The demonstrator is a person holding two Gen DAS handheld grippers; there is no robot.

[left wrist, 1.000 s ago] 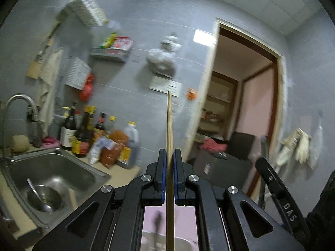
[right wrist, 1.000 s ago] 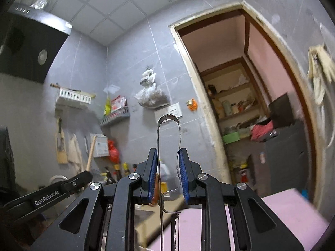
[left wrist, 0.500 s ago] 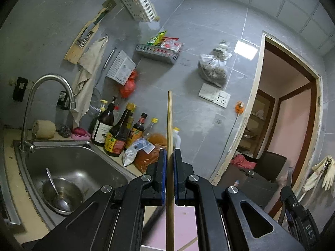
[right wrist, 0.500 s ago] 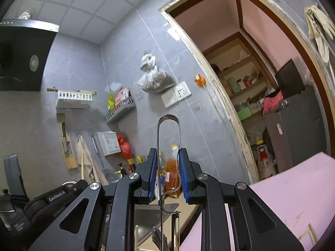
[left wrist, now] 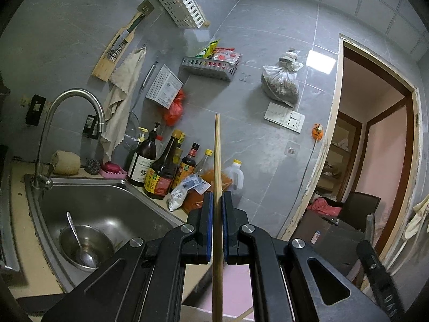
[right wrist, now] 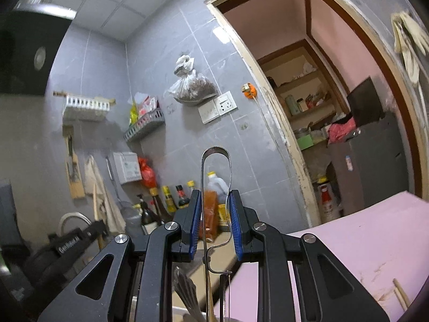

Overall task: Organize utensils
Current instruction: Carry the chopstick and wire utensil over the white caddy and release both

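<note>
The left gripper (left wrist: 217, 209) is clamping a slender wooden chopstick (left wrist: 217, 161) pointing toward twelve o'clock. The right gripper (right wrist: 214, 212), partly spread, is pinching a looped steel-wire utensil handle (right wrist: 216, 177) rising toward twelve o'clock.

Grey tiled wall (left wrist: 268, 40), steel sink (left wrist: 112, 201), open wooden doorway (right wrist: 335, 94).

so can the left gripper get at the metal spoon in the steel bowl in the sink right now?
Probably not: the left gripper is shut on a wooden chopstick, so it would need to release that first. Nothing covers the metal spoon itself.
</note>
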